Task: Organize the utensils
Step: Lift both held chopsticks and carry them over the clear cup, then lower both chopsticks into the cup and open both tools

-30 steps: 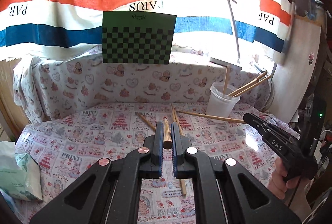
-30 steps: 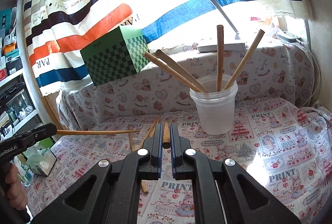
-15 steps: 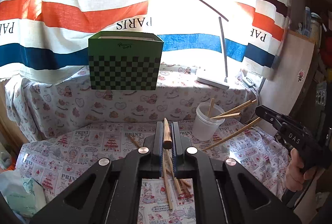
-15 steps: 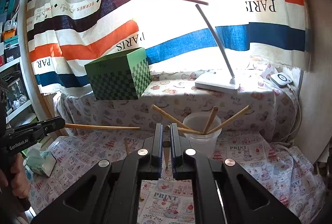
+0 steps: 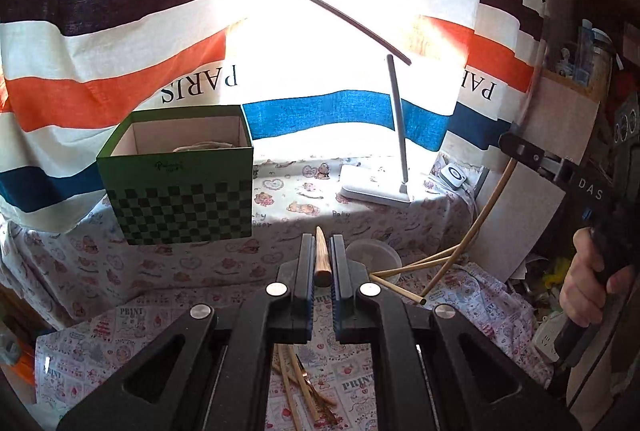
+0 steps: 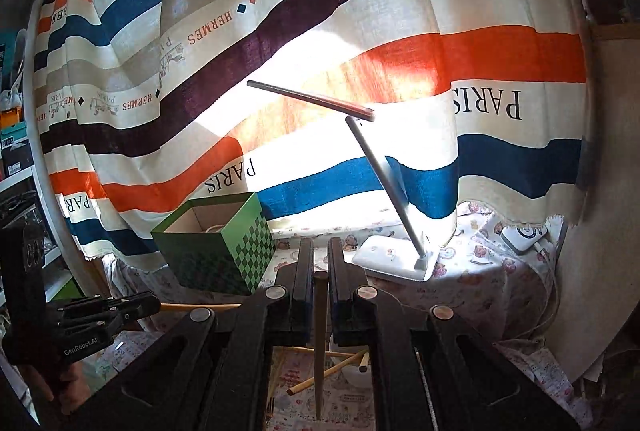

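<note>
Both tongs, left (image 5: 322, 263) and right (image 6: 320, 271), apparently each clamp a chopstick (image 5: 321, 255).

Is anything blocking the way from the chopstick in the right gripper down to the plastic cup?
Nothing visible does. The right gripper holds its chopstick above the cup; only the chopsticks already leaning in the cup crowd its mouth.

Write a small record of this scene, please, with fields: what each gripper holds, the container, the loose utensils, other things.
left gripper: shut on a wooden chopstick
right gripper: shut on a thin wooden chopstick, which hangs down
container: translucent white plastic cup, chopsticks already in it
loose utensils: wooden chopsticks on the patterned tablecloth
other things: green checkered open box, white desk lamp, striped curtain
</note>
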A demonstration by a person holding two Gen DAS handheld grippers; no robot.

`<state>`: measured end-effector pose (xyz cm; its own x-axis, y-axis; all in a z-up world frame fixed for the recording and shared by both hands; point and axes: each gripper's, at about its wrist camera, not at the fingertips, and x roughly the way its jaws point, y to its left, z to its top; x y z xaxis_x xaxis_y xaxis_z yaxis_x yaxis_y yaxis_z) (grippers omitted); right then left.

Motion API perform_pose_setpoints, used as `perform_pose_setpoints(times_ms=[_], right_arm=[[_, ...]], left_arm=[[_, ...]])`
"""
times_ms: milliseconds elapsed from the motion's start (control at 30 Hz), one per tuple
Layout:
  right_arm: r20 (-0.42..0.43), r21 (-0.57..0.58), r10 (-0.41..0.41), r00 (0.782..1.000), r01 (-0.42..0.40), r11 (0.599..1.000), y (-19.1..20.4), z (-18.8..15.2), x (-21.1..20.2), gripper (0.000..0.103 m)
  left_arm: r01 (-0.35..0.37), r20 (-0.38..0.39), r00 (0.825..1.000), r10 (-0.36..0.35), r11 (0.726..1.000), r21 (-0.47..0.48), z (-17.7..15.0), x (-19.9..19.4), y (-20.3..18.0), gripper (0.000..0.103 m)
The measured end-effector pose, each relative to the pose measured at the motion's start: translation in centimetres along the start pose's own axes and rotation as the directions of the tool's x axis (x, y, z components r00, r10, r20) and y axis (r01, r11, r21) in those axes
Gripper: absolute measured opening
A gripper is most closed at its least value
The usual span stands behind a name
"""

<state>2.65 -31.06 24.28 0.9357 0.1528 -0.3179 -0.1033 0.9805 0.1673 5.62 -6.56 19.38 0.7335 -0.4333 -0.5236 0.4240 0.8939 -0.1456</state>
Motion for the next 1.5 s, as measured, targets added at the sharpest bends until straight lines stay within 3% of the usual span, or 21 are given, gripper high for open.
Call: perform_pose_setpoints(times_ms=[233, 400, 600, 900, 1100, 1233, 1500], right_arm=[[0.069, 0.039, -0.050, 0.996, 0.047, 0.998, -2.3, 4.0, 3.2, 0.007], [0.075, 0.054, -0.064, 0.995, 0.060, 0.997, -4.4, 3.8, 6.6, 0.007], [-0.019, 0.055, -0.084, 0.996, 0.084, 0.995, -6.4, 1.7, 11.3, 0.007], [-0.111, 0.031, -0.077, 0.991, 0.081, 0.996, -7.7, 0.0, 14.7, 0.007], [-0.147, 0.035, -0.093, 0.985, 0.099, 0.994, -8.4, -0.8, 16.3, 0.007], [-0.139, 0.063, -0.058, 0.989, 0.068, 0.996, -9.1, -0.5, 16.0, 0.007], [-0.138, 0.062, -0.028, 0.990, 0.037, 0.997, -9.2, -0.4, 15.2, 0.007]], left_arm=[[0.017, -0.044, 0.999, -0.014, 0.998, 0.057, 2.9, 2.3, -1.9, 0.006], [0.069, -0.106, 0.992, -0.062, 0.996, 0.059, 3.4, 4.3, -2.4, 0.006], [0.082, -0.187, 0.980, -0.064, 0.992, 0.093, 2.9, 7.3, -3.1, 0.006], [0.105, -0.257, 0.963, -0.083, 0.992, 0.073, 2.7, 11.2, -3.6, 0.006], [0.104, -0.216, 0.973, -0.083, 0.990, 0.090, 3.8, 9.3, -3.6, 0.006], [0.126, -0.205, 0.973, -0.103, 0.987, 0.102, 4.7, 7.7, -3.7, 0.006], [0.186, -0.196, 0.970, -0.145, 0.960, 0.210, 4.7, 4.1, -6.3, 0.006]])
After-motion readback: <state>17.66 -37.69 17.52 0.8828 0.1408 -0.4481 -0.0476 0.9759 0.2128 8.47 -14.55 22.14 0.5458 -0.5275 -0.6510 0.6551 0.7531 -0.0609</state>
